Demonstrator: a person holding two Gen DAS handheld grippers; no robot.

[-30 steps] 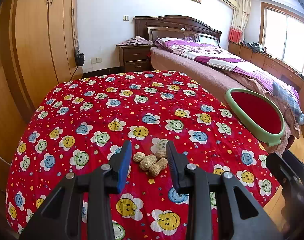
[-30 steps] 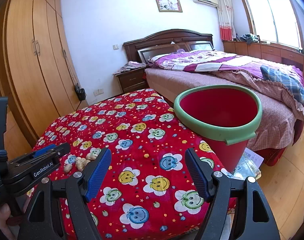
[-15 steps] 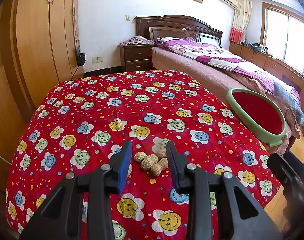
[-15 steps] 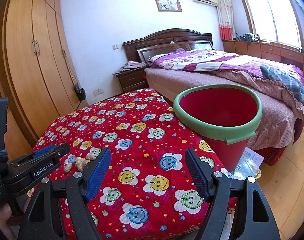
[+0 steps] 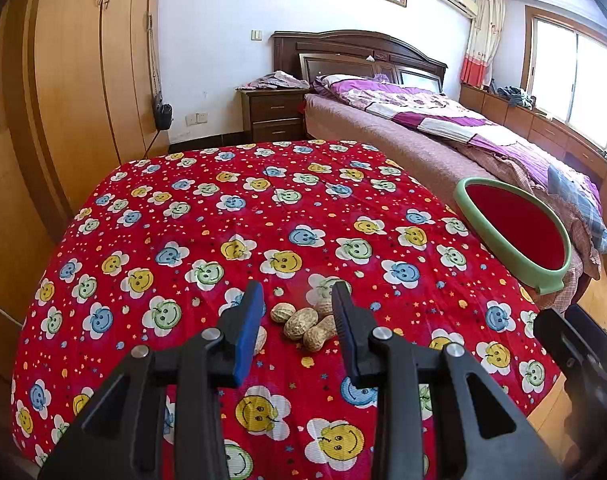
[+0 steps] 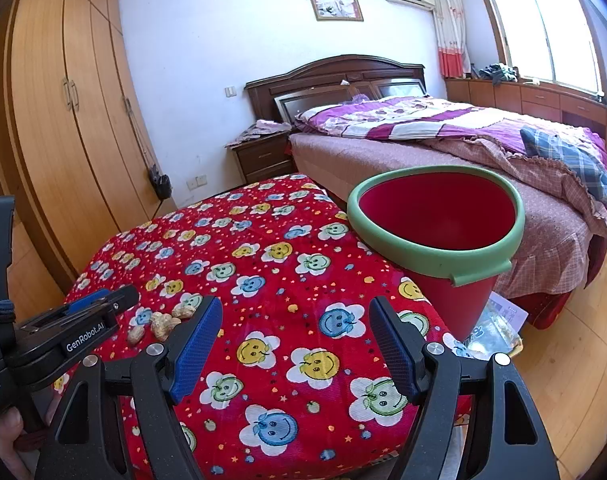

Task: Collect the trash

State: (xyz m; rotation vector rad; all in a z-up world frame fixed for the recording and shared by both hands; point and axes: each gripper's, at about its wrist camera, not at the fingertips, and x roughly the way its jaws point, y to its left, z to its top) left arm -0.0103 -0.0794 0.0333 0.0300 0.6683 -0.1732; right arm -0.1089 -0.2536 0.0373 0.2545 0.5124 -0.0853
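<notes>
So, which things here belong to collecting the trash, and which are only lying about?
For the job:
- peanut shells on the red cloth
- red bin with green rim
- left gripper, open by the shells

Lying about:
- clothes on nightstand
- plaid cloth on bed

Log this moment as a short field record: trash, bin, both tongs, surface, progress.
trash: cluster of peanuts lying on the cloth, none lifted
bin: red bucket with green rim, beyond the table's right edge, nothing visible inside
left tongs: open, fingers either side of the peanuts
right tongs: open, holding nothing, above the cloth near the bucket
surface: table under a red smiley-flower cloth
progress: no peanut gripped yet
</notes>
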